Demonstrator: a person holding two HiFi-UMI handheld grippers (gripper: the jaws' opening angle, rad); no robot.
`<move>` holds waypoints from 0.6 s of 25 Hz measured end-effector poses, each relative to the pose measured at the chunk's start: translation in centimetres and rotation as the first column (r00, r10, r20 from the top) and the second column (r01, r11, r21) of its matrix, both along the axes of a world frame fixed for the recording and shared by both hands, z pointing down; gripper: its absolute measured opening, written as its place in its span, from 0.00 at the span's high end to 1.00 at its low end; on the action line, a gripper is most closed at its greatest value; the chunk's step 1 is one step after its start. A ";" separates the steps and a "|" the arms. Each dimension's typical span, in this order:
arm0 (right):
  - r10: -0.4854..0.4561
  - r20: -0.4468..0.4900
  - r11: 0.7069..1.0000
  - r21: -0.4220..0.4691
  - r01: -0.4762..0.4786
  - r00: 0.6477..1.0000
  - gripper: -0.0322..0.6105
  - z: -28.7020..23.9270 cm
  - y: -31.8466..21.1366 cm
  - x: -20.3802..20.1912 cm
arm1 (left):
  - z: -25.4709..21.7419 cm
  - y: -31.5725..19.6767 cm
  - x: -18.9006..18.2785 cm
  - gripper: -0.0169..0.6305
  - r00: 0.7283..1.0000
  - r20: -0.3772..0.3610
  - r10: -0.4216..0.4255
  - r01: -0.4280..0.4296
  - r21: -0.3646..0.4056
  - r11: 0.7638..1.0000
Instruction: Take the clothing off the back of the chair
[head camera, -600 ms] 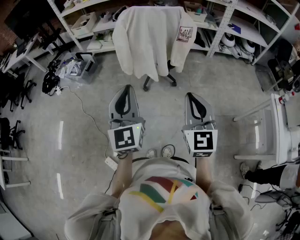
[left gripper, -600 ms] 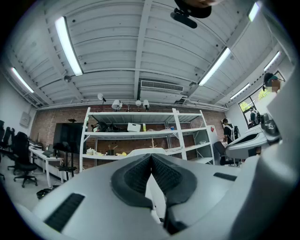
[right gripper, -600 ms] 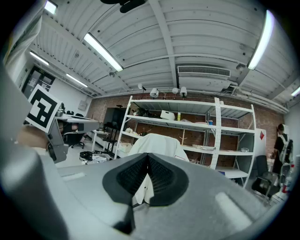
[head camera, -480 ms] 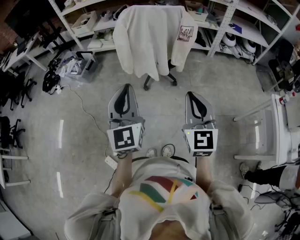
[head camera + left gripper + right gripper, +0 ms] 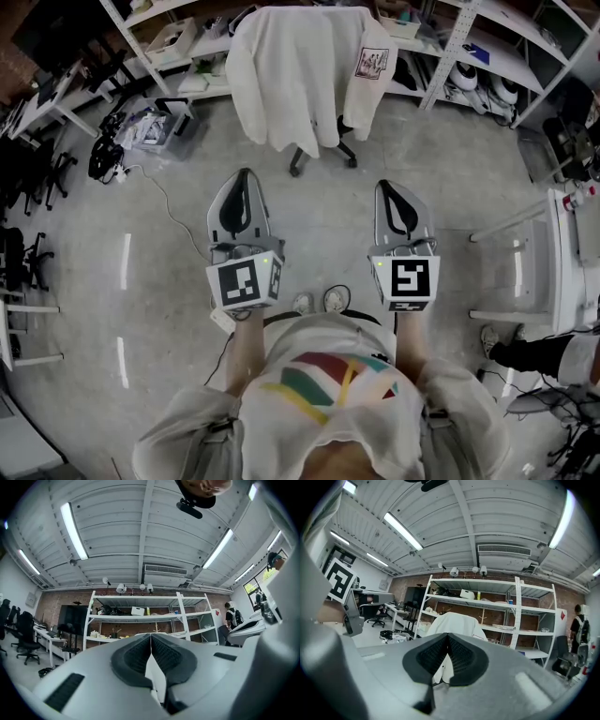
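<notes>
Upper centre: the clothing [image 5: 300,75] drapes over the chair [image 5: 323,155], with shelving [image 5: 448,42] behind. Mid-frame below, the left gripper [image 5: 242,178] and right gripper [image 5: 394,186] sit side by side, well apart from the chair. Cables [image 5: 105,157] lie upper left, a table [image 5: 568,253] at the right edge.

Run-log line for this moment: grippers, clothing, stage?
left gripper: shut, empty | right gripper: shut, empty | white garment: draped over chair back, untouched | stage: pre-grasp, both grippers short of chair

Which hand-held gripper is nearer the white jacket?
Left, narrowly. The left hand-held gripper is short of the white jacket, near its lower hem; the right hand-held gripper is farther back, off the patched sleeve.
</notes>
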State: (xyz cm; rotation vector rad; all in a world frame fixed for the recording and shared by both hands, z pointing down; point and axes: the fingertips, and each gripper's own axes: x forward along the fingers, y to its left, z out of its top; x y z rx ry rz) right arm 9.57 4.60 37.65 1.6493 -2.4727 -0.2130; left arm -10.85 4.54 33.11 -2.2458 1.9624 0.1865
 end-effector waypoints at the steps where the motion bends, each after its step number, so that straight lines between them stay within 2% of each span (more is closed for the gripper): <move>1: -0.004 0.014 1.000 0.009 0.004 1.000 0.94 -0.1 0.0 0.5 | 0.0 0.0 0.1 0.95 1.000 -0.006 -0.005 0.005 -0.002 1.000; 4: -0.014 0.044 1.000 0.014 0.013 0.999 0.94 -0.4 -0.2 2.5 | 0.2 -0.1 0.5 0.95 0.999 -0.022 -0.025 0.025 -0.012 1.000; 11: -0.028 0.015 1.000 -0.007 0.028 0.999 0.94 1.5 -0.5 6.2 | 1.4 0.7 1.9 0.95 0.997 0.000 -0.079 0.079 -0.033 0.996; 15: -0.049 0.054 0.998 -0.039 0.051 0.997 0.94 2.7 -0.9 6.0 | 2.0 1.3 2.0 0.95 0.994 0.026 -0.103 0.104 -0.058 0.993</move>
